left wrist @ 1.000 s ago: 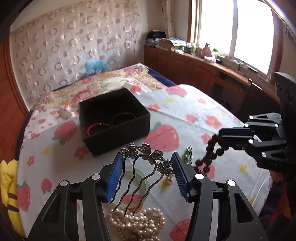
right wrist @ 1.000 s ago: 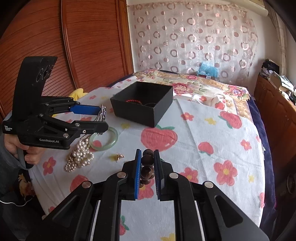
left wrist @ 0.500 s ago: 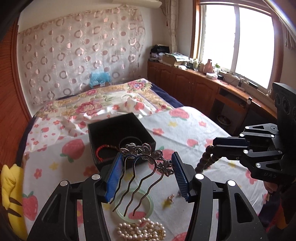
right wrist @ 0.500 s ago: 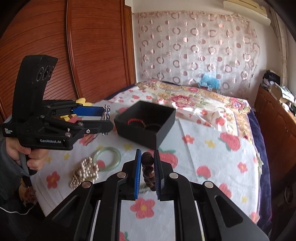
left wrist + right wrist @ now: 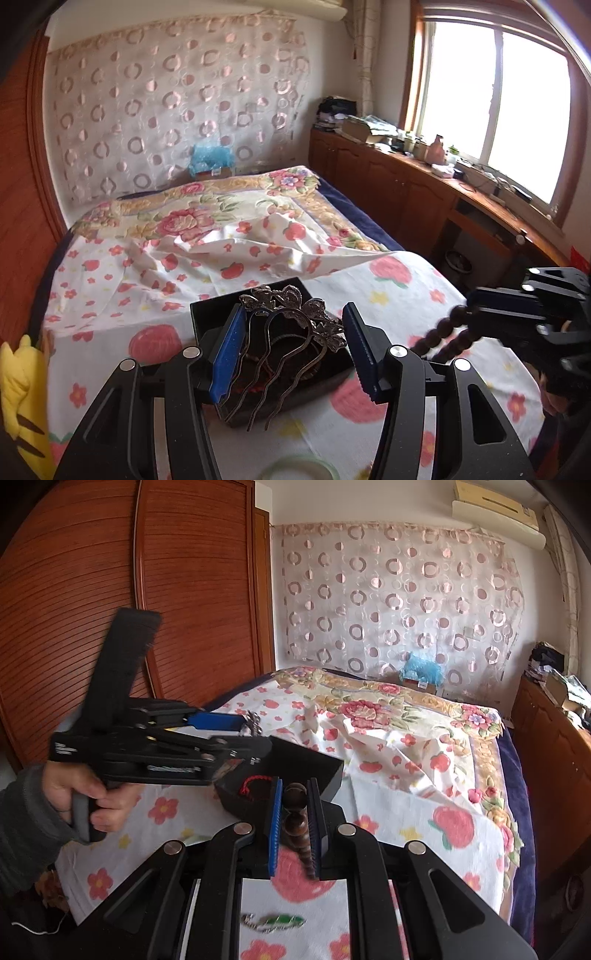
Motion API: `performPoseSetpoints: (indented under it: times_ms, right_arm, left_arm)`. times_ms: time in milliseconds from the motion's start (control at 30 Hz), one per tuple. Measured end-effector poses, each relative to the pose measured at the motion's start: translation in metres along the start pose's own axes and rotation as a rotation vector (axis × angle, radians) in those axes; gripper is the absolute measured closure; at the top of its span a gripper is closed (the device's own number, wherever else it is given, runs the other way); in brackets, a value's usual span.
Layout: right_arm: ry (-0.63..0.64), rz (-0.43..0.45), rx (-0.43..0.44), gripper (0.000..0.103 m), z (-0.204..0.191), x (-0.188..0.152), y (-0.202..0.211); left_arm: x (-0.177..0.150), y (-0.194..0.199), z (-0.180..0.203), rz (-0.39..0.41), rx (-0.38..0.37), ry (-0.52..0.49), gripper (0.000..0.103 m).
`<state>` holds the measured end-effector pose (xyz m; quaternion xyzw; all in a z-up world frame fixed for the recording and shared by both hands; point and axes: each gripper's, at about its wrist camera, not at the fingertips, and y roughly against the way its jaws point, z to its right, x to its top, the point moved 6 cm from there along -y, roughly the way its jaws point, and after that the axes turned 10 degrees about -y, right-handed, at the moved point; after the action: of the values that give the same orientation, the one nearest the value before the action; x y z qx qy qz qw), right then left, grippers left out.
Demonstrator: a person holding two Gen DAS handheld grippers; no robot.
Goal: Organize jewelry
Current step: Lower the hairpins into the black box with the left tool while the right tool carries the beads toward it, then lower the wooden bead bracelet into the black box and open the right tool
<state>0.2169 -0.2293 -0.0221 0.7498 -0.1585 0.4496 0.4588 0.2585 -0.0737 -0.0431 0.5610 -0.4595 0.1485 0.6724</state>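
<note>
Hanging between the blue pads of the left claw (image 5: 293, 350), a silver hair comb (image 5: 291, 332) is held by its ornate top with the wavy prongs pointing back toward the camera. The pads are set roughly half apart, pressed against the comb's two ends, a grip that seems chosen so the wide ornament is spanned and the prongs are left free. Directly beyond and below the comb, the black box (image 5: 207, 314) is seen on the bed's strawberry-print sheet (image 5: 122, 295); a red cord bracelet (image 5: 251, 783) is already lying inside it, so the box is judged to be the place where the pieces are being gathered.

A string of dark wooden beads (image 5: 295, 812) is pinched in the right claw (image 5: 295, 825), whose pads are nearly closed on it, with the rest of the strand dangling below. That claw is held just near of the box, to the right of the left one, which is gripped by a hand (image 5: 79, 794) in a grey sleeve.

Nearer on the sheet, a pale green bangle (image 5: 295, 469) and a small green-and-silver piece (image 5: 275, 921) are left unsorted.
</note>
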Motion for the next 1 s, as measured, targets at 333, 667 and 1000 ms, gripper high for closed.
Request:
performPoseSetpoints:
  times_ms: [333, 667, 1000]
  right_arm:
    - [0.007, -0.001, 0.012, 0.088, 0.007, 0.017, -0.026]
    - [0.012, -0.007, 0.009, 0.088, 0.009, 0.025, -0.044]
    - [-0.005, -0.013, 0.019, 0.088, 0.016, 0.034, -0.069]
  left_arm:
    - [-0.012, -0.04, -0.017, -0.051, -0.013, 0.023, 0.051]
    - [-0.014, -0.034, -0.031, -0.032, 0.023, 0.037, 0.042]
    - [-0.026, 0.002, -0.06, -0.006, 0.116, 0.06, 0.025]
